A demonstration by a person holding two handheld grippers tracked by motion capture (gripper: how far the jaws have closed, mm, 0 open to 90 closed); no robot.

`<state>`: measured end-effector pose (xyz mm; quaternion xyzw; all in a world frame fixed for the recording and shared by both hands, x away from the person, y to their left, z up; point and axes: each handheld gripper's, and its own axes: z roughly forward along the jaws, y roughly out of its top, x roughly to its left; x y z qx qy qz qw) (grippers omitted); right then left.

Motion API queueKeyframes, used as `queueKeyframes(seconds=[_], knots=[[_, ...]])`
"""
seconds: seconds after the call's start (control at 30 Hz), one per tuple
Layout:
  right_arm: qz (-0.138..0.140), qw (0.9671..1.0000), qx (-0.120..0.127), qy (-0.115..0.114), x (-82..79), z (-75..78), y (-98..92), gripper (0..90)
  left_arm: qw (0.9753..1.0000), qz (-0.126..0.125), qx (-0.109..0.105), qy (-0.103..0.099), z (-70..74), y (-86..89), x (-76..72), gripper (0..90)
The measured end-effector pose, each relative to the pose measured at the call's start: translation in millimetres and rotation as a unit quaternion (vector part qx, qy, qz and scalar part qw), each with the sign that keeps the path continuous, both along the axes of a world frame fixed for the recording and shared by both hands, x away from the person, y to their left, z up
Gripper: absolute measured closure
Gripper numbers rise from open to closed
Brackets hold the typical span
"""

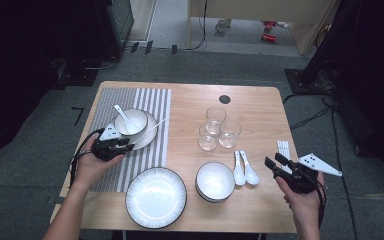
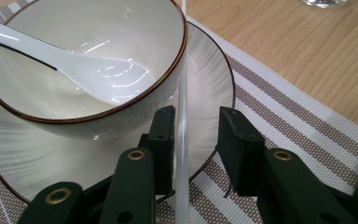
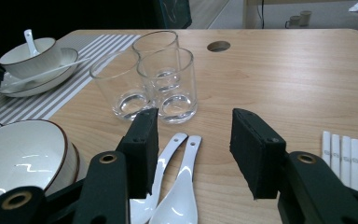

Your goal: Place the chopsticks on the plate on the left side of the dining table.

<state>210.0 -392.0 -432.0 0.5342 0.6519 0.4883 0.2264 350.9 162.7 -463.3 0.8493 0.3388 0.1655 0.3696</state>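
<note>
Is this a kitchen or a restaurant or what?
Probably neither: it looks like a workroom or lab with a table set up for a meal. The table stands on grey carpet with loose cables around it, and dark equipment racks stand behind.

A staged recording lab is showing here: a lone wooden table (image 1: 260, 105) is sitting on grey carpet (image 1: 40, 150), with black stands and cables (image 1: 320, 112) lying at 2 o'clock.

Left tool (image 1: 125, 145) sits near the desk's left edge, jaws parted; right tool (image 1: 276, 162) hovers at the right edge, jaws wide.
</note>
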Motion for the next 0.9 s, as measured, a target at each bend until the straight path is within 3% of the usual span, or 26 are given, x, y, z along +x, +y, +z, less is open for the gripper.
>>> queueKeyframes(seconds=[0.3,0.4,0.47,0.67,0.9], knots=[[-0.026,0.9996,-0.013,0.008,-0.1,-4.3,-10.3,55.7,0.9991,0.023,-0.032,-0.015,2.0,4.8,-11.1,64.0],[-0.042,0.9988,-0.023,0.013,-0.6,-6.7,-17.0,61.3,0.998,0.028,-0.051,-0.021,4.7,6.6,-15.3,63.5],[-0.054,0.9981,-0.024,0.02,-0.6,-9.7,-22.9,65.5,0.9982,0.027,-0.047,-0.026,7.3,5.7,-17.3,63.0],[-0.084,0.9951,-0.023,0.046,2.0,-24.7,-34.8,76.4,0.9968,0.028,-0.068,-0.032,14.9,8.0,-26.4,61.3],[-0.111,0.9899,-0.041,0.079,7.4,-48.4,-42.8,80.8,0.9949,0.025,-0.093,-0.028,18.9,10.5,-34.0,59.2]])
